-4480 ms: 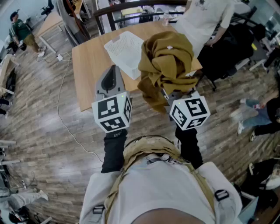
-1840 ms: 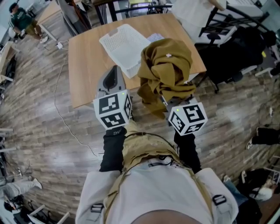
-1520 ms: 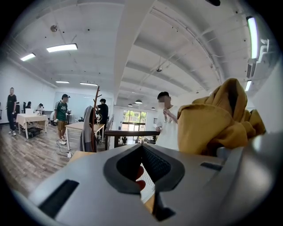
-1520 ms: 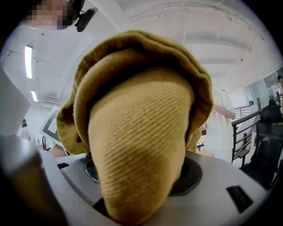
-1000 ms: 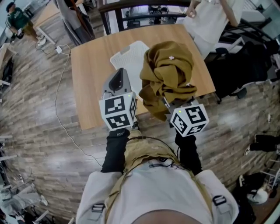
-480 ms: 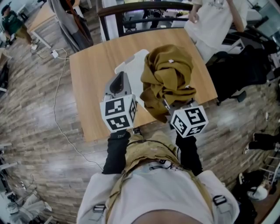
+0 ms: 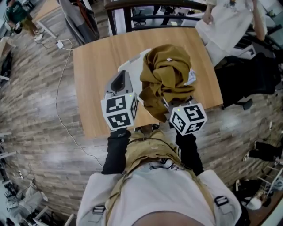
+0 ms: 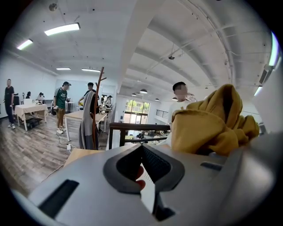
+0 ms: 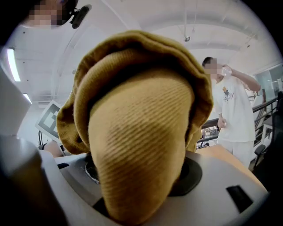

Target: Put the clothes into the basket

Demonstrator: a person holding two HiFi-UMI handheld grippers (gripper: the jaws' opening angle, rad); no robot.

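A mustard-yellow garment (image 7: 168, 75) hangs bunched above the wooden table (image 7: 95, 53). My right gripper (image 7: 166, 100) is shut on its lower folds, and in the right gripper view the cloth (image 9: 137, 128) fills the space between the jaws. The white perforated basket (image 7: 132, 70) lies on the table, mostly hidden under the garment and my left gripper (image 7: 120, 74). The left gripper hovers just left of the garment over the basket's near corner. Its jaws are shut with nothing between them, and the garment (image 8: 212, 123) shows at that view's right.
A person in a white shirt (image 7: 230, 22) stands at the table's far right corner, beside a black chair (image 7: 247, 75). A dark railing (image 7: 150, 4) runs behind the table. A cable (image 7: 62, 88) trails over the wood floor at left. More people and a coat rack (image 8: 90, 114) stand farther off.
I have stepped up to the table. Both grippers and the garment have gone from in front of the table's near edge to above the table, and the garment now covers most of the basket.
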